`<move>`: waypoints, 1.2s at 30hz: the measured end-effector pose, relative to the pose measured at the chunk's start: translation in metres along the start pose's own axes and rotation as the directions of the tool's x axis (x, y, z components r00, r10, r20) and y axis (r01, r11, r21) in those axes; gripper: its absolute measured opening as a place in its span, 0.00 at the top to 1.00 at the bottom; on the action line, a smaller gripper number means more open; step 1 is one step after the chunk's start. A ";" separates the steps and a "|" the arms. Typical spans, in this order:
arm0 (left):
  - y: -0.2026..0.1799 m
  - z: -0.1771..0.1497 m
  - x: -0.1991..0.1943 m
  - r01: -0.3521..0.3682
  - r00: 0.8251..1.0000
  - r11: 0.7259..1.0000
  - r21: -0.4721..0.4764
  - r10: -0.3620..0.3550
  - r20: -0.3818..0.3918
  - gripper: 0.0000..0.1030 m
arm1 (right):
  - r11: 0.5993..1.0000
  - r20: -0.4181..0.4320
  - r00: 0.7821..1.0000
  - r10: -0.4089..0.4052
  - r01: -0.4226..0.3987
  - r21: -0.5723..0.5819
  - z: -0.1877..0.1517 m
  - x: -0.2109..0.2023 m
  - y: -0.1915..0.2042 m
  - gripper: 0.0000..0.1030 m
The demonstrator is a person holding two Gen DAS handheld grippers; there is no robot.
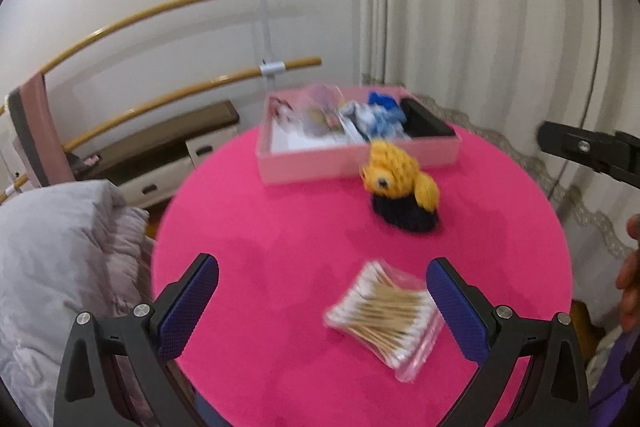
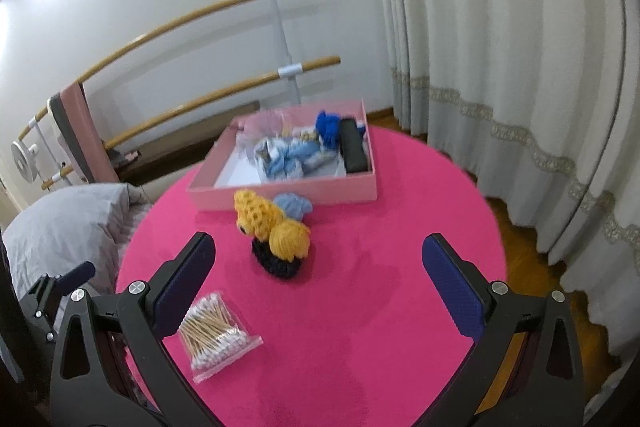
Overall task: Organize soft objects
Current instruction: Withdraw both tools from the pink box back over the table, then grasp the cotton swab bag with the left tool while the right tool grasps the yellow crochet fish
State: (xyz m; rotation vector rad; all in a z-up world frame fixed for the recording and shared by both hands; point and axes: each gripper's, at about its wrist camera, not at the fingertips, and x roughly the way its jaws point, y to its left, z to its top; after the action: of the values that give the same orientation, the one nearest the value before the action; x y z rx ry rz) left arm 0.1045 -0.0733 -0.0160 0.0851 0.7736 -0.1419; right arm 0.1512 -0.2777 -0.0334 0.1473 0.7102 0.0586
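Note:
A yellow crocheted toy on a dark base (image 1: 402, 187) (image 2: 276, 235) stands on the round pink table (image 1: 280, 227) (image 2: 360, 307), in front of a pink box (image 1: 356, 163) (image 2: 280, 195) that holds blue soft items (image 2: 304, 151) and a black case (image 2: 354, 147). A light blue soft item (image 2: 294, 205) lies between toy and box. A clear bag of cotton swabs (image 1: 384, 311) (image 2: 216, 335) lies near the front. My left gripper (image 1: 322, 307) is open, above the table beside the bag. My right gripper (image 2: 318, 283) is open and empty, short of the toy.
Wooden ballet bars (image 1: 180, 3) run along the white wall. A grey quilt (image 1: 52, 259) lies left of the table. Curtains (image 2: 520, 67) hang at the right. The right gripper's body (image 1: 588, 147) shows at the right edge of the left wrist view.

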 end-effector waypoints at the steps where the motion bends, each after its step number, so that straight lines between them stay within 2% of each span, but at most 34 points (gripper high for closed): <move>1: -0.003 -0.002 0.005 0.006 1.000 1.000 0.008 -0.005 -0.012 0.00 | 1.000 -0.010 1.000 0.002 -0.002 0.000 -0.002 0.004 0.000 0.00; 12: -0.030 -0.022 0.068 0.038 0.990 0.996 0.081 -0.027 -0.140 0.00 | 0.999 -0.106 0.994 0.024 -0.021 0.026 -0.021 0.048 -0.006 0.00; 16: -0.032 -0.023 0.097 0.063 0.983 0.995 0.079 -0.048 -0.176 0.00 | 0.999 -0.133 0.991 0.032 -0.027 0.032 -0.023 0.063 -0.008 0.00; 17: -0.030 -0.023 0.104 0.069 0.982 0.995 0.066 -0.056 -0.183 0.03 | 0.999 -0.137 0.990 0.033 -0.028 0.033 -0.023 0.065 -0.009 0.00; 18: -0.027 -0.022 0.109 0.082 0.978 0.995 0.049 -0.071 -0.194 0.12 | 0.999 -0.143 0.989 0.034 -0.029 0.035 -0.024 0.069 -0.010 0.00; 20: -0.019 -0.019 0.120 0.111 0.972 0.994 0.005 -0.107 -0.209 0.22 | 0.999 -0.150 0.988 0.035 -0.030 0.036 -0.024 0.073 -0.011 0.00; 21: -0.016 -0.016 0.123 0.106 0.973 0.994 -0.004 -0.105 -0.205 0.29 | 0.999 -0.154 0.987 0.036 -0.031 0.036 -0.024 0.076 -0.011 0.00; 24: -0.006 -0.010 0.129 0.087 0.975 0.996 -0.016 -0.088 -0.202 0.33 | 0.999 -0.166 0.985 0.041 -0.036 0.033 -0.022 0.086 -0.010 0.00; 31: 0.021 0.006 0.147 -0.010 0.985 0.998 -0.060 0.000 -0.174 0.35 | 0.998 -0.184 0.981 0.065 -0.065 0.008 -0.016 0.108 0.005 0.00; 32: 0.024 0.007 0.149 -0.019 0.985 0.998 -0.063 0.008 -0.172 0.35 | 0.998 -0.184 0.981 0.065 -0.066 0.003 -0.015 0.110 0.008 0.00; 33: 0.026 0.009 0.151 -0.002 0.992 0.996 -0.089 -0.009 -0.124 0.35 | 0.998 -0.185 0.981 0.066 -0.068 -0.004 -0.013 0.114 0.011 0.00; 36: 0.031 0.012 0.156 -0.019 0.993 0.995 -0.101 0.007 -0.119 0.35 | 0.996 -0.193 0.978 0.075 -0.081 -0.025 -0.007 0.128 0.022 0.00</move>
State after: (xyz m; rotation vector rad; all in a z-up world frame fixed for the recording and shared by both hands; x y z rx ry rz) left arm 0.2280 -0.0596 -0.1161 0.0022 0.8973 -0.0850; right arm 0.2429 -0.2417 -0.1176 0.1390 0.8960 0.1611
